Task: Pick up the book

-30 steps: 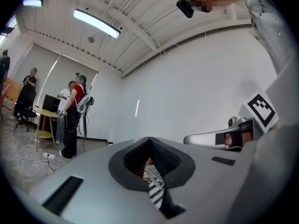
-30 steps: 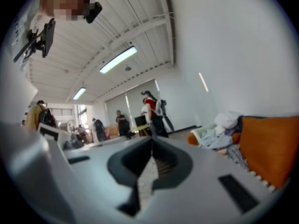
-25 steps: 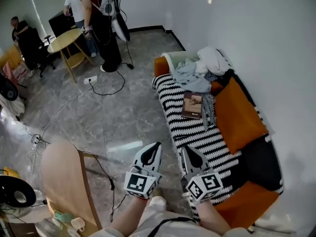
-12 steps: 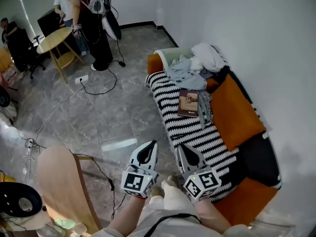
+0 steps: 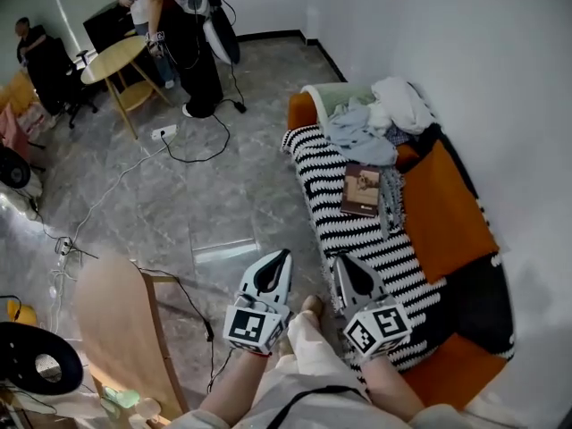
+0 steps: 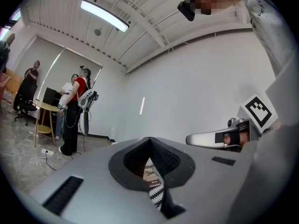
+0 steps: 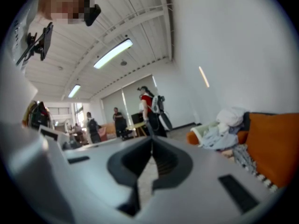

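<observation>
The book (image 5: 363, 190), brown-covered, lies flat on the black-and-white striped blanket (image 5: 344, 231) on the sofa, well ahead of both grippers. In the head view my left gripper (image 5: 284, 255) and right gripper (image 5: 340, 259) are held side by side over the floor at the sofa's near end. Both are shut and hold nothing. In the left gripper view the left gripper (image 6: 149, 140) points at the sofa, and a sliver of the book (image 6: 149, 171) shows through the gap under its tips. The right gripper (image 7: 152, 139) has its jaws pressed together, pointing along the room.
A pile of clothes (image 5: 371, 119) fills the sofa's far end, and an orange cushion (image 5: 447, 213) leans on the white wall behind the book. People stand by a round table (image 5: 116, 61) at the far left. Cables (image 5: 192, 155) run over the grey floor. A wooden chair back (image 5: 112, 320) stands near left.
Both grippers have moved forward together a little towards the sofa, staying shut. A foot now shows between them. The book has not moved on the blanket.
</observation>
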Motion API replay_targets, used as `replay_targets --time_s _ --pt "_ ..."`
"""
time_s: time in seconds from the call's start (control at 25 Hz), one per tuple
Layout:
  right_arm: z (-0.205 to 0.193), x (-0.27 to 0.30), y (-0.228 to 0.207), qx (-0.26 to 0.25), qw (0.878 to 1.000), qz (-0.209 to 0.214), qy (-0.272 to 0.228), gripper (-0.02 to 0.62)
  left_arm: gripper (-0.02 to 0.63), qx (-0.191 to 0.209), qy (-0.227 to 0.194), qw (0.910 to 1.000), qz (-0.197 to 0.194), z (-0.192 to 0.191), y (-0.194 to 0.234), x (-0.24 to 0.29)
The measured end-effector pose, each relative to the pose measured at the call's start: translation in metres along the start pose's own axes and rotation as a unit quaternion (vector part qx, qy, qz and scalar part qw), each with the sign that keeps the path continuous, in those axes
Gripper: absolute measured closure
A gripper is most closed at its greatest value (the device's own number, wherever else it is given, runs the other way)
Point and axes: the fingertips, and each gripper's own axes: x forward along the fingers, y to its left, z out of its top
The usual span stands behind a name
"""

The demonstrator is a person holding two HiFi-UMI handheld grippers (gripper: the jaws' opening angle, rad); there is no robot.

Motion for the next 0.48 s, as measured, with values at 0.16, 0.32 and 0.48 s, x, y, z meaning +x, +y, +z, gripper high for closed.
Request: replay_targets --time_s 0.16,0.32,0.48 --pt "-0.001 0.02 -0.017 0.009 1.0 -0.001 0.007 0.581 0.583 0.004 0.007 1.0 0.001 -0.005 0.012 0.023" --pt "0.0 0.037 -0.038 0.017 1.0 -0.002 0.017 0.581 0.583 -0.002 0.014 0.9999 0.0 -0.006 0.017 0.049" --pt "0.012 0.061 -0.058 0.015 1.0 0.004 0.015 0.581 0.583 -0.003 0.011 0.9999 -0.001 -0.005 0.024 0.079"
